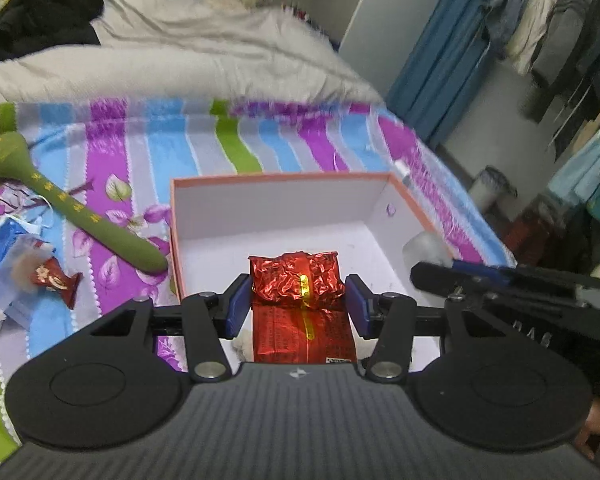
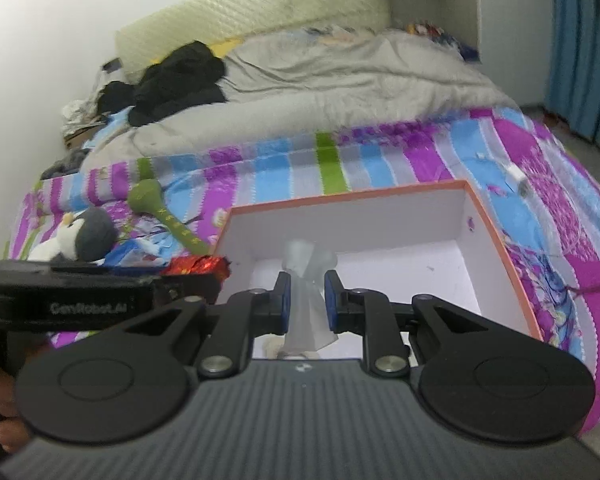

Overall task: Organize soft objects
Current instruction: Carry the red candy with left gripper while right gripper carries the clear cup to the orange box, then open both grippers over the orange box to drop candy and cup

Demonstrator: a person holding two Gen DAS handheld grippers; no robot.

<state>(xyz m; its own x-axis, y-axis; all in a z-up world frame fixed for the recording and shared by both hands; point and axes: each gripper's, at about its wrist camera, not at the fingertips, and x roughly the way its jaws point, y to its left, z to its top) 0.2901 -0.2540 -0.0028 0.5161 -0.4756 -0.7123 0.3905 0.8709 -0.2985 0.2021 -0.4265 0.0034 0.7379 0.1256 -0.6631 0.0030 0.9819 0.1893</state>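
The red foil packet (image 1: pixel 298 280) sits gripped in our left tongs (image 1: pixel 298 306) above the box (image 1: pixel 260 178); our right tongs (image 2: pixel 307 300) pinch a blurry clear wrapper (image 2: pixel 306 276), its contents unreadable.

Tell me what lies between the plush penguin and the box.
In the right wrist view, blue packets and the green stuffed stick lie on the striped sheet between the plush penguin and the box.
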